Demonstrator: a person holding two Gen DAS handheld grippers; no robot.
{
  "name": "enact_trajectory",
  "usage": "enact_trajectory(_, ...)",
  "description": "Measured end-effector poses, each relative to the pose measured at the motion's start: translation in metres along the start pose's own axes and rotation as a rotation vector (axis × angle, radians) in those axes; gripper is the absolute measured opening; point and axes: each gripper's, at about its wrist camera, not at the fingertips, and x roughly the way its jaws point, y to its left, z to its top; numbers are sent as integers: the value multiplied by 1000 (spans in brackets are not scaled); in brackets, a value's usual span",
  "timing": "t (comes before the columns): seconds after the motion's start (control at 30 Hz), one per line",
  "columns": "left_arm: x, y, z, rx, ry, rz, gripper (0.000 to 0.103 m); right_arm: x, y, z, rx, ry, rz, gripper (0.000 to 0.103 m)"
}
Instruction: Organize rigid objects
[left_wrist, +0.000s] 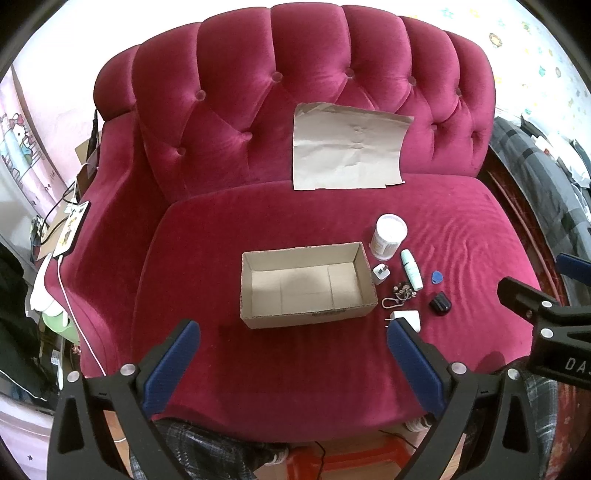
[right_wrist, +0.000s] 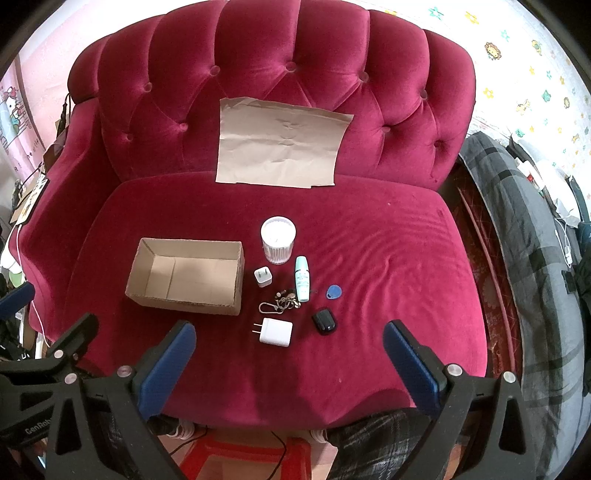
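An empty cardboard box (left_wrist: 306, 284) (right_wrist: 188, 275) sits on the red sofa seat. Right of it lie a white round tub (right_wrist: 278, 238), a small white plug (right_wrist: 263, 277), a pale green tube (right_wrist: 302, 278), a key bunch (right_wrist: 280, 301), a blue tag (right_wrist: 333, 291), a black case (right_wrist: 324, 321) and a larger white charger (right_wrist: 275, 331). They also show in the left wrist view, around the tub (left_wrist: 389, 236). My left gripper (left_wrist: 293, 332) is open above the seat's front. My right gripper (right_wrist: 290, 334) is open, in front of the charger. Both are empty.
A sheet of brown paper (right_wrist: 280, 144) leans on the sofa back. A phone on a cable (left_wrist: 72, 229) lies on the left armrest. A grey plaid blanket (right_wrist: 535, 258) is heaped at the right. A red stool (right_wrist: 243, 458) stands below the seat's front edge.
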Motion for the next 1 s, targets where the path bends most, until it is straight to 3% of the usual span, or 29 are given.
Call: enact_trajectory(1.0, 18, 12, 8, -17, 16, 2, 103, 22, -7, 9, 9, 8, 9, 103)
